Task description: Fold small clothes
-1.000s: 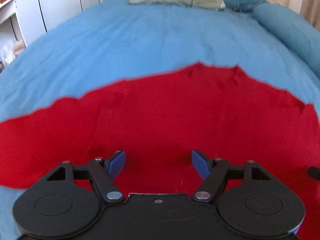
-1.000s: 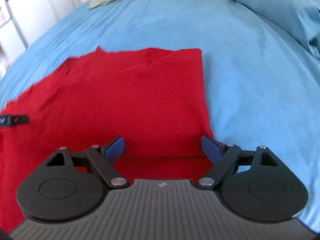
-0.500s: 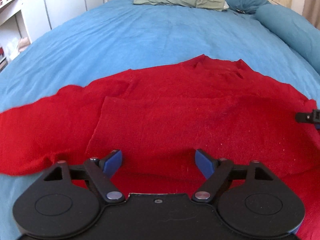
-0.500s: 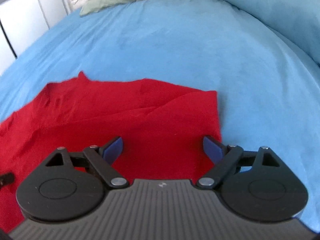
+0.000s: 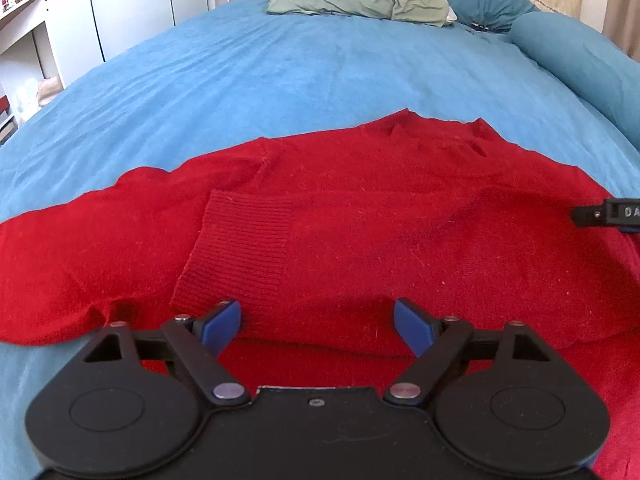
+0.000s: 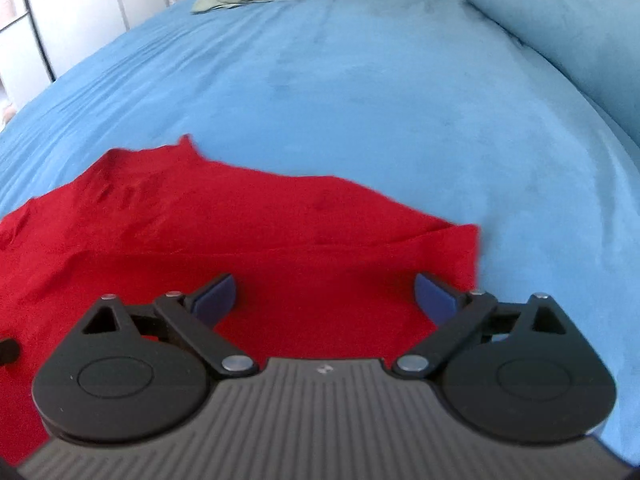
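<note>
Red knit sweater [image 5: 400, 240] lies flat on the blue bed [image 5: 280, 80], its long axis running across the frame from left to right, with the neckline at the upper right of centre pointing toward the pillows [image 5: 356, 0]. A ribbed cuff [image 5: 240, 256] is folded onto the body, lower left of centre. The left tool [image 5: 316, 320] hovers low over the near hem, blue fingers spread, gripping nothing. The right tool [image 6: 324, 296] sits level over the sweater's right corner, likewise spread wide and empty.
</note>
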### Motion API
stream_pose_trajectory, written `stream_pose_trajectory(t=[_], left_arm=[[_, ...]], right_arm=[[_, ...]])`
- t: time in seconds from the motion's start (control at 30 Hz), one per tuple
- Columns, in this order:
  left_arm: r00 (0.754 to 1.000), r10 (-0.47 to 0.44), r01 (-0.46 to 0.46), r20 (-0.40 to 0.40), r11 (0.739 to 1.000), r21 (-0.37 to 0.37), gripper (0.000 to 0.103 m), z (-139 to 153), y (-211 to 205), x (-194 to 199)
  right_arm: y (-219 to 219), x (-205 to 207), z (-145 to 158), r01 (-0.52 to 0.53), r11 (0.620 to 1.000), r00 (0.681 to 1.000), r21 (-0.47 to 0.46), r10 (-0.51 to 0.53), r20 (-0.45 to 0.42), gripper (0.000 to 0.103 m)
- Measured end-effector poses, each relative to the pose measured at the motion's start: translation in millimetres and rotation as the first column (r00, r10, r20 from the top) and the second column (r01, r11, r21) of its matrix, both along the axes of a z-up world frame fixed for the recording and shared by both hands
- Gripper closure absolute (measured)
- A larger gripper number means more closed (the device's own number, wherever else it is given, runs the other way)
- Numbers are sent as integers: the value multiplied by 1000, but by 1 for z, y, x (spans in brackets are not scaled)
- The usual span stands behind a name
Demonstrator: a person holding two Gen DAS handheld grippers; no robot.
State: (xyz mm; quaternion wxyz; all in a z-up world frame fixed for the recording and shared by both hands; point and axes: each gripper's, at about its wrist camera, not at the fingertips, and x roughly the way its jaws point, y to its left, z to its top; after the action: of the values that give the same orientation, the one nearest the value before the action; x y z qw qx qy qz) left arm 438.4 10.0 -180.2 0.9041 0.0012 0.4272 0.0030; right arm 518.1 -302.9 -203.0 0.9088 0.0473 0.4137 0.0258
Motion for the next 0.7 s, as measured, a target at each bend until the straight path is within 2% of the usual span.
stream_pose_trajectory(t=[0.1,0.17,0.27,0.33,0.43,0.53,0.6,0.7], left_arm=[[1000,-3,3,-4,1000,2,15,2,0,1],[1000,-1,1,-4,1000,15,15,10,0,0],[998,19,-20,67,1000,17,15,38,8,-15],[994,44,-45,104,999,0,14,63,20,-29],[983,123,-118,136,992,-45,0,100,52,-53],[964,223,-207,147,971,-116,0,126,103,-80],[950,286,-268,123,953,-144,0,131,138,-91],[915,395,-378,81,910,-170,0,124,205,-105]], right_arm=[[5,0,9,-30,999,999,-40,30,-14,0],[8,-6,24,-52,998,999,-38,52,12,0],[14,-35,60,-95,995,993,11,95,64,0],[27,-53,84,-103,994,993,36,100,64,0],[52,-78,112,-114,991,992,66,111,54,0],[93,-102,127,-124,989,991,78,120,51,0],[128,-111,128,-155,986,988,57,154,30,0],[181,-120,123,-214,976,977,47,213,16,0]])
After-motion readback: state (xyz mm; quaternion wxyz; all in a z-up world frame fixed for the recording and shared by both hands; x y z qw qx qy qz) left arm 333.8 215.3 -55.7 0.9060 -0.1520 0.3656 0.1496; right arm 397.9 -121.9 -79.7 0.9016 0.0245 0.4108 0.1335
